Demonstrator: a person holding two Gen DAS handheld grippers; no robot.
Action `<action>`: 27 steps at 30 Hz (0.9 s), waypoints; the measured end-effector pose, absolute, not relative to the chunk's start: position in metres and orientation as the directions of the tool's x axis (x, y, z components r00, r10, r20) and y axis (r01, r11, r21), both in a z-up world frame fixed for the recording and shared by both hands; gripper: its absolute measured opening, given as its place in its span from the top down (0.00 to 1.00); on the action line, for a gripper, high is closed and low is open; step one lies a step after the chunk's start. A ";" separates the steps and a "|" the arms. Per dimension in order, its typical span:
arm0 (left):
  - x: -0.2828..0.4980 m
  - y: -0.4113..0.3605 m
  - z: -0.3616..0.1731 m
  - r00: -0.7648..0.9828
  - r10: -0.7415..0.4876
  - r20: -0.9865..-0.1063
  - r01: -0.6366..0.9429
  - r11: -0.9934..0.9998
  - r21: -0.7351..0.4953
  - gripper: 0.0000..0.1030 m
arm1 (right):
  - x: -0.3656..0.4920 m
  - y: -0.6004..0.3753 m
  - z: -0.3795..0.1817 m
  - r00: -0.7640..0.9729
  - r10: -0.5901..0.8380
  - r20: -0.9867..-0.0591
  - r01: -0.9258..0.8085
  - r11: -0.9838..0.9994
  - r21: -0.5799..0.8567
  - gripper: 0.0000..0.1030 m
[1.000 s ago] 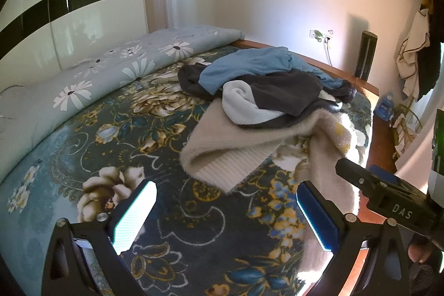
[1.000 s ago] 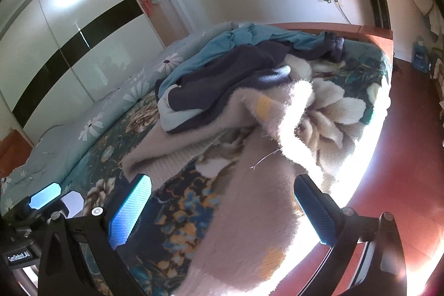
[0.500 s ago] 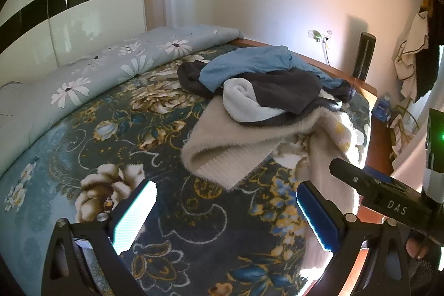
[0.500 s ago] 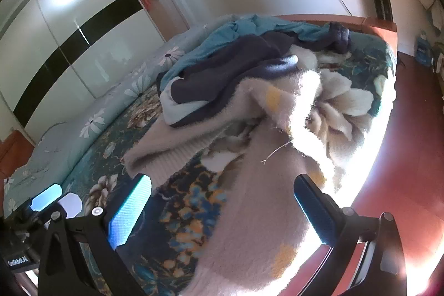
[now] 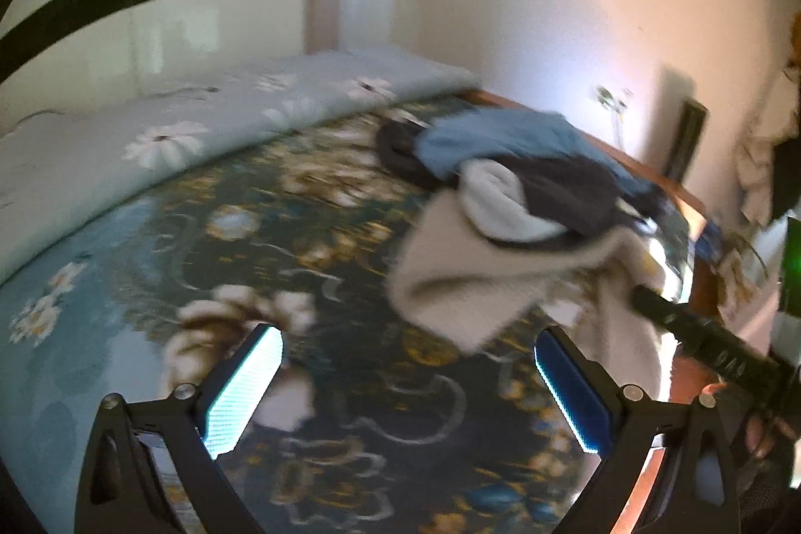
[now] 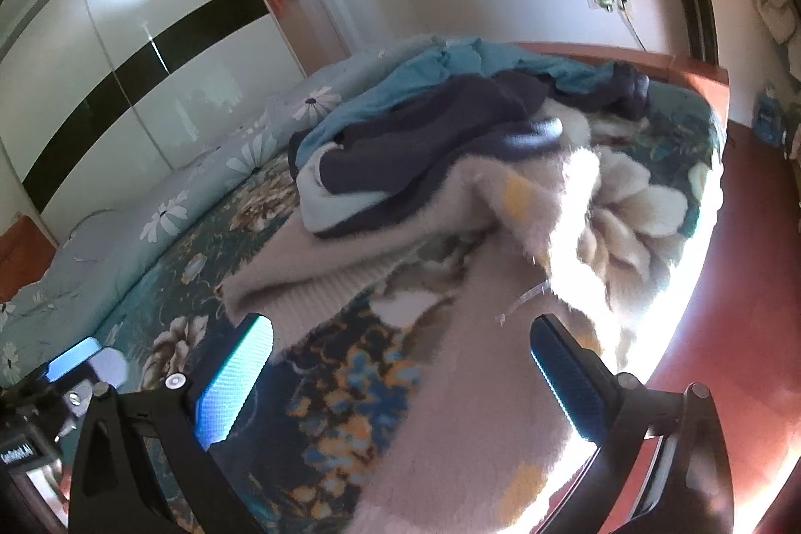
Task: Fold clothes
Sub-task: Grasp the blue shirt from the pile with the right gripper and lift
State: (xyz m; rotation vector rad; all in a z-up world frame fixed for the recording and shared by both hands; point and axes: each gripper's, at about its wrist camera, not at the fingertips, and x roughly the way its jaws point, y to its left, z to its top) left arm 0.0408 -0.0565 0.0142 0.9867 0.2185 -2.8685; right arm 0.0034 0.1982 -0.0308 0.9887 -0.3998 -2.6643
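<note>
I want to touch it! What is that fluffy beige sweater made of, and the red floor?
The beige sweater looks like soft fuzzy knit, maybe wool or acrylic: its edges are hairy and its hem ribbed. The red floor looks like smooth polished wood or laminate, since it shines in sunlight; I cannot tell which.

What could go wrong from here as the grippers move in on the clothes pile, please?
The beige sweater lies under the navy garment, so pulling it may drag the pile along. One part hangs over the bed edge and could slide to the floor. Both the open right gripper and the open left gripper hold nothing yet.
</note>
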 end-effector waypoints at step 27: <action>0.225 -0.264 0.020 -0.692 -0.455 -0.560 0.633 -0.756 -0.167 0.00 | -0.269 0.162 0.019 -0.665 -0.378 -0.644 0.043 -0.880 0.473 0.83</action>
